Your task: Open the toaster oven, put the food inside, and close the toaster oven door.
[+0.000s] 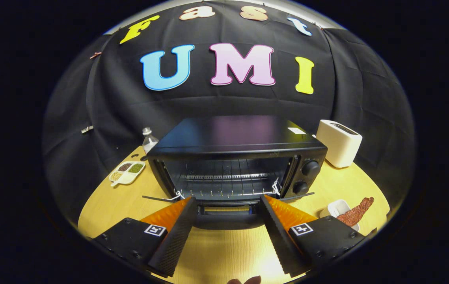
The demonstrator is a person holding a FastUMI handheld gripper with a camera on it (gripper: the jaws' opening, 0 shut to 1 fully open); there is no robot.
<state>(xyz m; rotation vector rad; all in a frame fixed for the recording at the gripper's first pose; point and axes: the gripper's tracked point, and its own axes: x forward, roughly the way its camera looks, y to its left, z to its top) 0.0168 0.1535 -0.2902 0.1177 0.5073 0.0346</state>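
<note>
A black toaster oven point(235, 157) stands on the wooden table point(224, 252), just ahead of my fingers. Its door point(228, 215) hangs folded down toward me, and the wire rack point(224, 183) inside is bare. My gripper point(227, 198) is open, its two fingertips wide apart on either side of the lowered door's front edge, with nothing pressed between them. The food, a reddish-brown strip point(355, 213), leans on a small white dish point(336, 207) beside the right finger, in front of the oven's right side.
A white slot toaster point(339, 142) stands behind the oven's right corner. Left of the oven are a clear bottle point(149, 139) and a white divided dish of seeds point(127, 172). A person's fingertips point(244, 281) show below the gripper.
</note>
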